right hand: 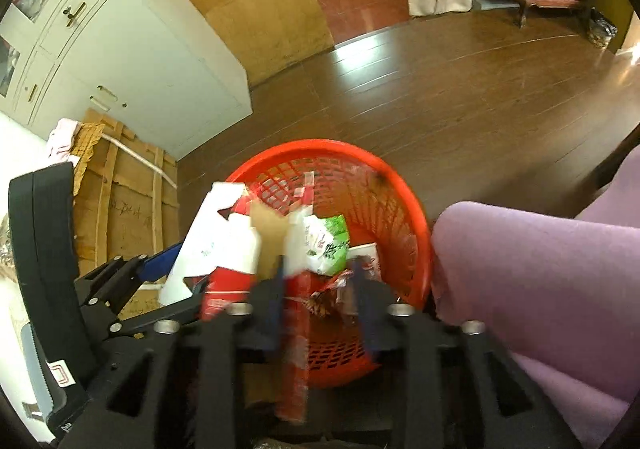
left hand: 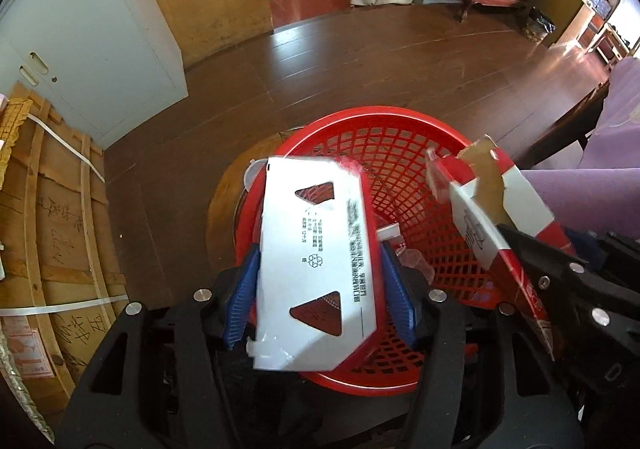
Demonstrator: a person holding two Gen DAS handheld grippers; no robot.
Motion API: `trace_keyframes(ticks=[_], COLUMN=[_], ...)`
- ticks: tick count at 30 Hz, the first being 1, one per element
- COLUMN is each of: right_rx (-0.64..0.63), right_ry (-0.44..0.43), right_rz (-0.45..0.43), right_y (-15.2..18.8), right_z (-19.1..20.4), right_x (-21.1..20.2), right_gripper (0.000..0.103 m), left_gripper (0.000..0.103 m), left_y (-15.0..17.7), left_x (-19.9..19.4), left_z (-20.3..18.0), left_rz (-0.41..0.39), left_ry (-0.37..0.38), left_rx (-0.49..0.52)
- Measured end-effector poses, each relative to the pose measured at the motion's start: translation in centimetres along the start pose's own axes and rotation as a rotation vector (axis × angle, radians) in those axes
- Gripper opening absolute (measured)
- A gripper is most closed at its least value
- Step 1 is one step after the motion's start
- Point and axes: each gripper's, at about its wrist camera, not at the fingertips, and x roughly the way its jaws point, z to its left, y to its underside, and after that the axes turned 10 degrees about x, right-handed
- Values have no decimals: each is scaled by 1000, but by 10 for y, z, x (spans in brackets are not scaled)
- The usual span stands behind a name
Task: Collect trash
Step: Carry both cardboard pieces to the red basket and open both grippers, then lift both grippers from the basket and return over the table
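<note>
Hovering over the red mesh basket [left hand: 400, 169] on the wooden floor, both tools carry flattened cartons ready to drop. The left tool [left hand: 320, 289] is clenched on a white carton [left hand: 316, 261] with triangular cut-outs, held above the basket's near rim. The right tool [right hand: 320, 297] has its jaws parted around a red-and-white carton [right hand: 294, 329], which looks to be slipping free; blur hides any contact. A green wrapper [right hand: 330, 245] and other scraps already lie inside, so collection seems well advanced, with these two pieces left.
</note>
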Motion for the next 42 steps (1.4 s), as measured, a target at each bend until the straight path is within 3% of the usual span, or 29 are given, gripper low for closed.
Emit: trace_keyframes(ticks=[9,15,18,20,25,30,35,38,42], right_rx=[2,0,3,16,25,3,-78,-102,-72], right_ry=[-10,17,4,-19,-61,-168,-239,-241,-158], right_rz=[-33,-38,9,-3,3,-13,-135,-260,-399], right_y=[-10,-17,-17,-17,-16,-8,6,17,33], right_z=[-5,-2,-3,-4,-4,7,21,14,-20], right_x=[-5,10,19,17,7,-30,-102,-159,-217], right_gripper=[39,42,44,50,54,55,60,61,66], left_gripper=[71,73,73,73,73,73,73,73,74], left_y=[-2,2,5,5,2,0,-5,-11,-20], left_x=[-4,-16,-26,-30,-26,-41,-67,-87,-125], left_z=[2,16,20,18,17,15,12,1,-30], left_rz=[-7,-13,-34,-45,-26,-57,-105,-147,-235], left_ry=[-10,-75,-68,-70,-36,-33,-36,-27,7], left_rx=[-9,-53,-77,-64,-66,-68,-84,-68,-12])
